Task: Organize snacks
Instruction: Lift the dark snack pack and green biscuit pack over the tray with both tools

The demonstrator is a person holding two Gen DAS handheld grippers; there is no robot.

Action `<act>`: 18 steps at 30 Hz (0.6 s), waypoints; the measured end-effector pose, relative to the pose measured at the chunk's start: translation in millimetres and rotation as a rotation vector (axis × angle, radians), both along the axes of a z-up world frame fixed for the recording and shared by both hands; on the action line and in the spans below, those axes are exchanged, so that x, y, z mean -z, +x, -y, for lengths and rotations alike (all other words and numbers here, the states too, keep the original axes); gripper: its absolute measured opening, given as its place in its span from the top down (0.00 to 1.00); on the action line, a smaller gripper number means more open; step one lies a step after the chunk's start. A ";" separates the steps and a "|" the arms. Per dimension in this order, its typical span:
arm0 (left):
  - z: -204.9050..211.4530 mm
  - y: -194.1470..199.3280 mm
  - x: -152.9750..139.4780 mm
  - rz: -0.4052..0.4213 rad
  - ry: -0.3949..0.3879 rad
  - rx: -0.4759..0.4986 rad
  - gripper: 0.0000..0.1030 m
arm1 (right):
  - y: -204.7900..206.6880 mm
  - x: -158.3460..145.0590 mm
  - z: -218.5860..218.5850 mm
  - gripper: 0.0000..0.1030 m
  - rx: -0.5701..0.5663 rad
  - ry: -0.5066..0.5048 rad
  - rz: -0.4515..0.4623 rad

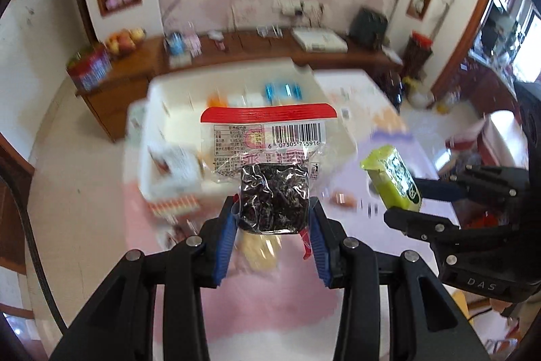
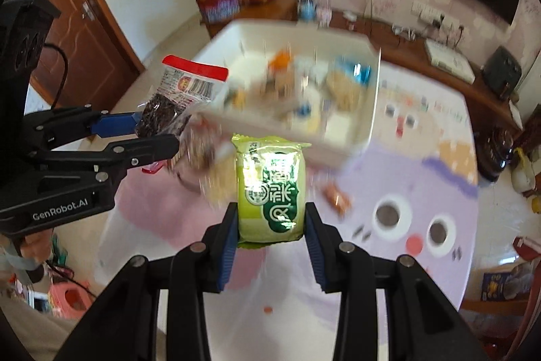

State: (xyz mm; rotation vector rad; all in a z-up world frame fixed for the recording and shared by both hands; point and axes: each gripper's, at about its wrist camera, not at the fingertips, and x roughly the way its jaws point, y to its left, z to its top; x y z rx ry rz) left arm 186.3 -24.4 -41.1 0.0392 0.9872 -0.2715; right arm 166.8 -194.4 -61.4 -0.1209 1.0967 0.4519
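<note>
My left gripper (image 1: 274,212) is shut on a clear snack packet with a red top and dark contents (image 1: 270,164), held above the table; it also shows in the right wrist view (image 2: 182,93). My right gripper (image 2: 270,219) is shut on a green snack packet (image 2: 270,188), also seen in the left wrist view (image 1: 394,178). A white bin (image 2: 358,137) holding several snacks stands on the table beyond both grippers; it shows blurred in the left wrist view (image 1: 159,104).
The table (image 2: 422,164) has a pastel cartoon cloth. A few loose snacks lie on it, one orange (image 2: 336,198). A wooden sideboard (image 1: 135,63) with a fruit bowl and tin runs along the far wall under a TV.
</note>
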 end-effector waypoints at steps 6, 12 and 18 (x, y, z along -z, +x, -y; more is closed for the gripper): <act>-11.5 31.5 -58.5 0.126 0.008 -0.046 0.62 | 49.4 -41.0 0.3 0.63 0.075 0.051 0.031; -12.5 58.1 -92.0 0.179 0.023 -0.080 0.62 | 90.9 -69.5 1.4 0.63 0.151 0.056 0.056; -11.0 84.2 -105.9 0.194 0.057 -0.110 0.62 | 124.4 -82.1 -1.0 0.63 0.179 0.077 0.060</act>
